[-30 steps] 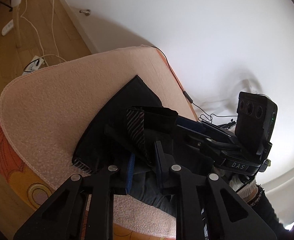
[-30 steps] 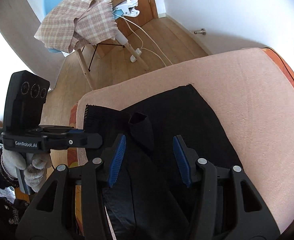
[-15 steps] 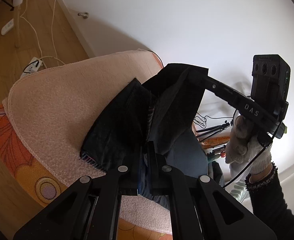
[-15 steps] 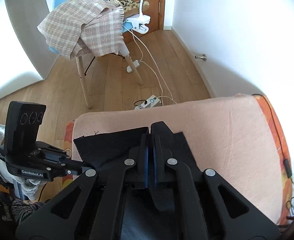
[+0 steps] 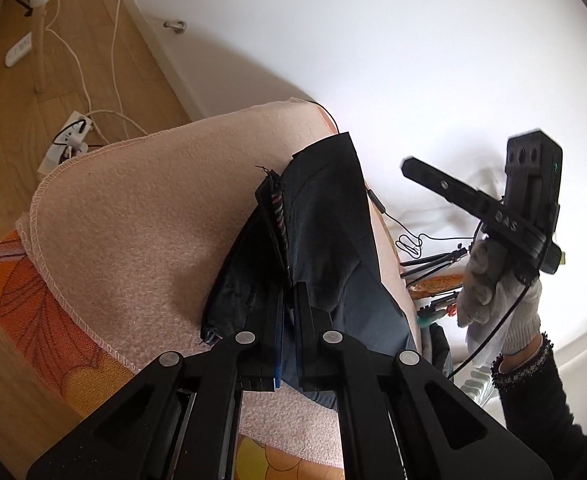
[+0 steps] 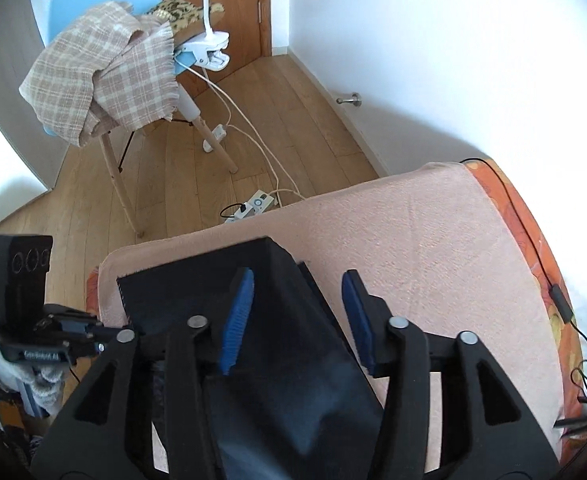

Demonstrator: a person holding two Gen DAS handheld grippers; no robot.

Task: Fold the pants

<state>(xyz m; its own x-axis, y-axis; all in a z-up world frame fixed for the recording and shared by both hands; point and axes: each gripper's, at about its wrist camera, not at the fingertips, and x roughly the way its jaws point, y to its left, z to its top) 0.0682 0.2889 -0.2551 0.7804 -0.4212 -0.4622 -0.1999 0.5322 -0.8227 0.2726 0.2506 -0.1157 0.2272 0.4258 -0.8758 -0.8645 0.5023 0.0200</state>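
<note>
The black pants (image 5: 325, 216) lie folded over on the pink towel (image 5: 145, 208); their striped inner waistband (image 5: 279, 220) shows at the fold edge. My left gripper (image 5: 289, 300) is shut on the pants' near edge. In the right wrist view the pants (image 6: 197, 284) lie flat under my right gripper (image 6: 297, 284), which is open above them with blue pads apart. The right gripper also shows in the left wrist view (image 5: 409, 168), lifted to the right of the pants. The left gripper shows at the left of the right wrist view (image 6: 89, 330).
The towel covers an orange patterned surface (image 6: 533, 240) against a white wall. A black cable (image 6: 553, 292) runs along its right edge. On the wooden floor stand a blue chair with a plaid cloth (image 6: 105, 80), a clamp lamp (image 6: 209, 52) and a power strip (image 6: 253, 206).
My right gripper has opened and let go of the pants' flap, which now lies laid over. It has risen away to the right. My left gripper stays shut on the pants.
</note>
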